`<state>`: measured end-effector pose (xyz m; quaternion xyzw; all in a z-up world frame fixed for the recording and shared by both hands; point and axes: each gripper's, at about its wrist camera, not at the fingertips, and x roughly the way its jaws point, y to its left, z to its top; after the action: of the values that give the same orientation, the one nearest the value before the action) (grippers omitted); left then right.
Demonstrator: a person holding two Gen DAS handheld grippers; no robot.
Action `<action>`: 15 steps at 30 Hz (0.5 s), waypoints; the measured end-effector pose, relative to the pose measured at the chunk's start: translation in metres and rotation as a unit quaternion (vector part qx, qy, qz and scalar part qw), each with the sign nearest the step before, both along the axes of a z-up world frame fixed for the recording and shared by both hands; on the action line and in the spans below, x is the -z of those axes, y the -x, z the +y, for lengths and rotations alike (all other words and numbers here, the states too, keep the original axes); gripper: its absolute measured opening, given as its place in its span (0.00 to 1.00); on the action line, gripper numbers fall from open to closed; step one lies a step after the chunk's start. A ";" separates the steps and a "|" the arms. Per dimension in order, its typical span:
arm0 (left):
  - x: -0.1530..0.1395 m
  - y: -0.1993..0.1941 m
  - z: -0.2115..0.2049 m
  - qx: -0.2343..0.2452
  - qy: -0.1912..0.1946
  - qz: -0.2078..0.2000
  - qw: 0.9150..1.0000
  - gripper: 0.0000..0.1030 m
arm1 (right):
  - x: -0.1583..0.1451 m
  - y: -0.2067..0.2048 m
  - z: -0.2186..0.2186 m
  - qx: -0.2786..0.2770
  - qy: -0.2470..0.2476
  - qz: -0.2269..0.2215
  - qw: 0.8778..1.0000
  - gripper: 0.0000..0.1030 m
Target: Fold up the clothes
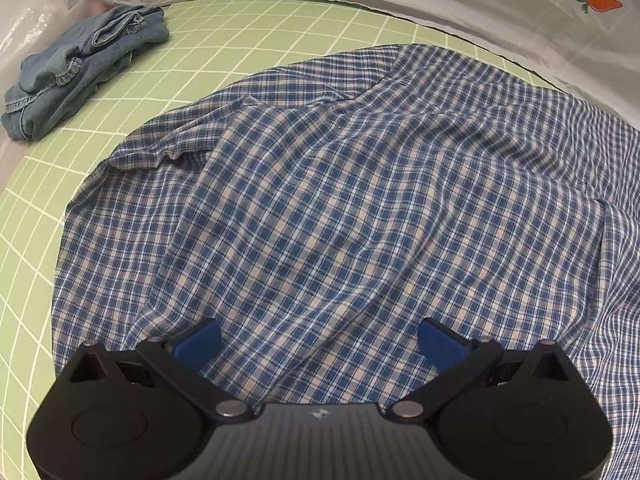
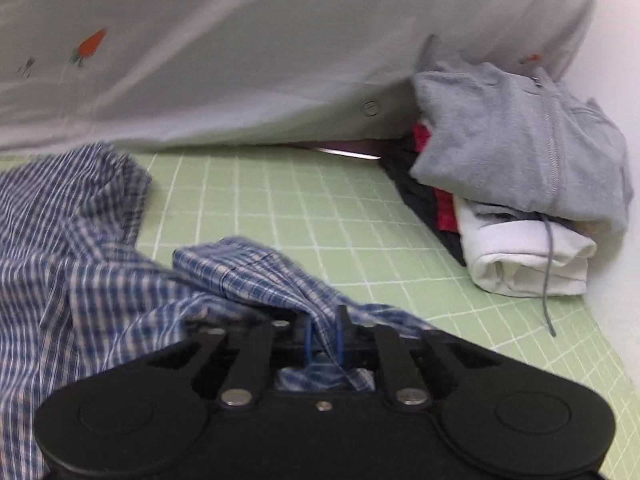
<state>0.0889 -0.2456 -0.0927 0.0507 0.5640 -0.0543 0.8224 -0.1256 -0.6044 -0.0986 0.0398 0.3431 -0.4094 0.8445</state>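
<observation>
A blue and white plaid shirt (image 1: 340, 200) lies spread and wrinkled on the green grid mat (image 1: 240, 40). My left gripper (image 1: 320, 344) is open just above the shirt's near part, its blue pads (image 1: 200, 344) wide apart with nothing between them. In the right wrist view my right gripper (image 2: 323, 340) is shut on a bunched fold of the plaid shirt (image 2: 248, 276), which trails off to the left over the mat (image 2: 280, 208). The cloth hides the fingertips in part.
A crumpled denim garment (image 1: 80, 64) lies at the mat's far left corner. A stack of folded clothes, grey hoodie (image 2: 520, 140) on top, white (image 2: 528, 264) and dark pieces below, sits at the right. A white sheet with carrot prints (image 2: 240, 40) borders the far side.
</observation>
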 end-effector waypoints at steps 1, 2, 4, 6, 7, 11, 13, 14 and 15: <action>0.000 0.000 0.000 0.000 0.000 0.000 1.000 1.00 | -0.004 0.012 -0.007 0.026 -0.001 -0.014 1.000 0.06; -0.001 0.000 0.000 0.000 0.000 0.000 1.000 1.00 | -0.009 0.024 -0.014 0.052 -0.002 -0.028 0.998 0.05; -0.002 0.001 0.001 -0.001 0.000 0.000 1.000 1.00 | -0.013 0.051 -0.027 0.111 -0.002 -0.051 0.993 0.02; -0.002 0.001 0.001 -0.001 0.000 0.000 1.000 1.00 | -0.011 0.081 -0.044 0.186 -0.006 -0.066 0.980 0.01; -0.001 0.000 0.000 -0.001 0.000 0.000 1.000 1.00 | -0.007 0.099 -0.054 0.230 -0.018 -0.074 0.970 0.01; 0.002 -0.004 -0.001 -0.001 0.000 0.000 1.000 1.00 | 0.017 0.162 -0.078 0.354 -0.075 -0.094 0.928 0.04; 0.003 -0.004 -0.001 -0.005 0.000 0.000 1.000 1.00 | 0.021 0.177 -0.075 0.369 -0.087 -0.096 0.920 0.22; 0.003 -0.004 -0.002 -0.007 0.000 0.000 1.000 1.00 | 0.022 0.181 -0.072 0.370 -0.091 -0.097 0.919 0.31; 0.003 -0.004 -0.002 -0.008 0.000 0.001 1.000 1.00 | 0.021 0.175 -0.069 0.354 -0.092 -0.098 0.925 0.45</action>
<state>0.0924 -0.2475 -0.0953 0.0460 0.5649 -0.0473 0.8225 -0.3008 -0.6731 -0.1195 0.2761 0.2586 -0.6425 0.6664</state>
